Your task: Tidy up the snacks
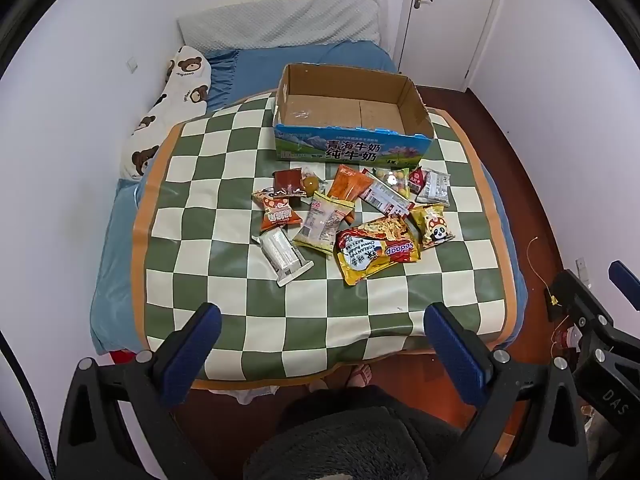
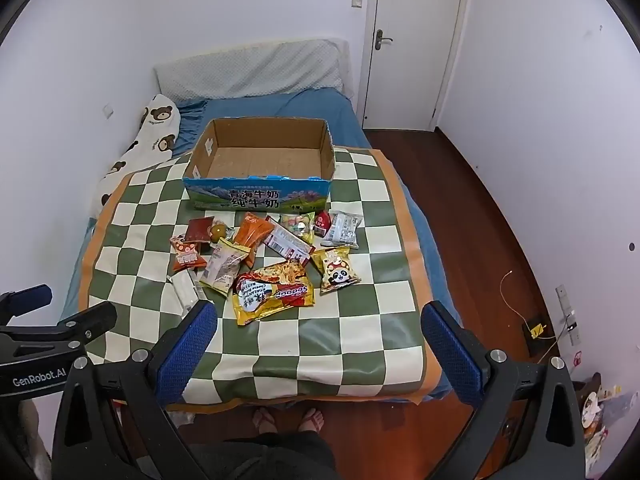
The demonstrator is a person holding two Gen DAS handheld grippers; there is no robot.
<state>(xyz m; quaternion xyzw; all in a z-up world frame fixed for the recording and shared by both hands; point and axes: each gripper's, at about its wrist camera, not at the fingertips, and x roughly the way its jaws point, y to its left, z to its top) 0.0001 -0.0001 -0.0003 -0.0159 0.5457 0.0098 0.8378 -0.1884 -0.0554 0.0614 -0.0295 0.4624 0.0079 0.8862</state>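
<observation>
box (image 1: 352, 148): open top, bare inside, at far end of mat (image 1: 200, 216); set there to receive.
snacks (image 1: 352, 212): loose pile on mat just before box, none inside; short carry.
left gripper (image 1: 322, 334): spread wide, holding nothing, back at near edge.
right gripper (image 2: 319, 330): same, released, over near edge.
stage: likely start; nothing packed.

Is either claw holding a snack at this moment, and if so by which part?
Nothing is held. The left claw and right claw are both open above the mat, short of the snacks.
</observation>
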